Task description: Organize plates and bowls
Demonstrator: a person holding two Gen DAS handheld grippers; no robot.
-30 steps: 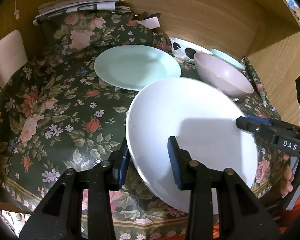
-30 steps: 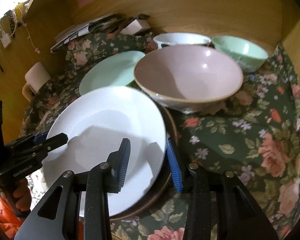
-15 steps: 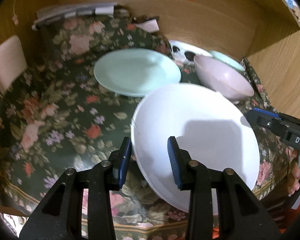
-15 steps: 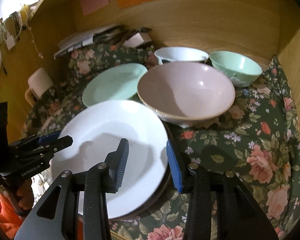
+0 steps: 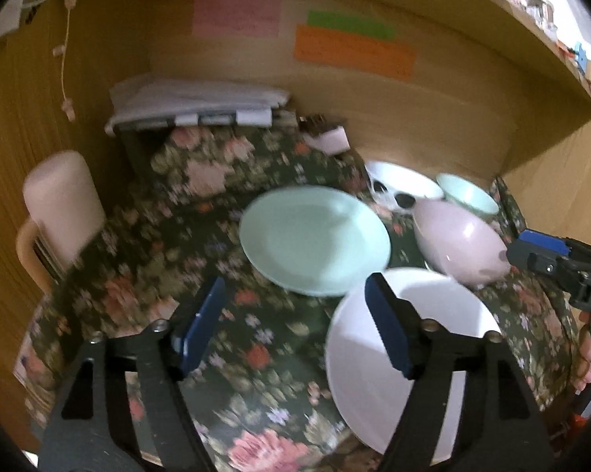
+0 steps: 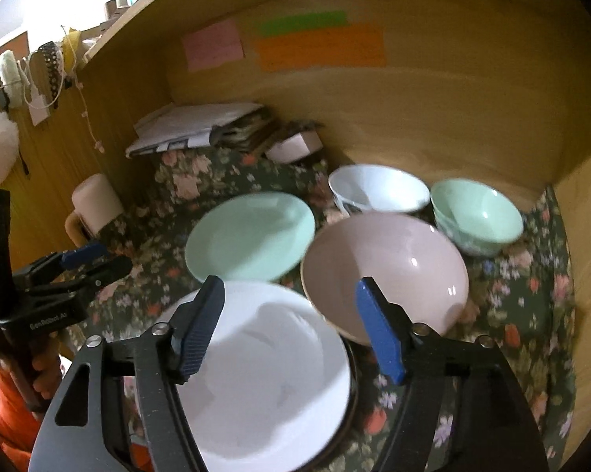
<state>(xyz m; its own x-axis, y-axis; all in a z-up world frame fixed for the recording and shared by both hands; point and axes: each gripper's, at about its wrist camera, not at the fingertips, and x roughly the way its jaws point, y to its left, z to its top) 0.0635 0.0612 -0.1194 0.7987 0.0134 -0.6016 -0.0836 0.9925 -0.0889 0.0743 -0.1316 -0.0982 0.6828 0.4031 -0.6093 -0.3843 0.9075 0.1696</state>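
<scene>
A white plate [image 6: 264, 385] lies on a dark-rimmed plate [image 6: 352, 369] at the front of the floral cloth. The same white plate [image 5: 449, 314] shows in the left wrist view. Behind it lie a mint plate [image 5: 315, 240] and a pink bowl [image 6: 386, 259]. A white bowl [image 6: 378, 192] and a mint bowl [image 6: 476, 216] stand at the back right. My left gripper [image 5: 293, 328] hovers above the white plate's left edge, jaws opening, nothing between them. My right gripper [image 6: 289, 332] hangs over its right edge, jaws also opening and empty.
Wooden walls close in the floral cloth [image 5: 138, 275] on three sides. A cream mug [image 5: 63, 200] stands at the left, with a pile of papers [image 5: 197, 106] and a small white box [image 5: 331, 139] at the back. A hand [image 5: 584, 358] shows at the right.
Both grippers stood narrow around the white plate's rims; now both are spread wide, clear of it, and have risen and drawn back. The plate stays on the dark-rimmed one.
</scene>
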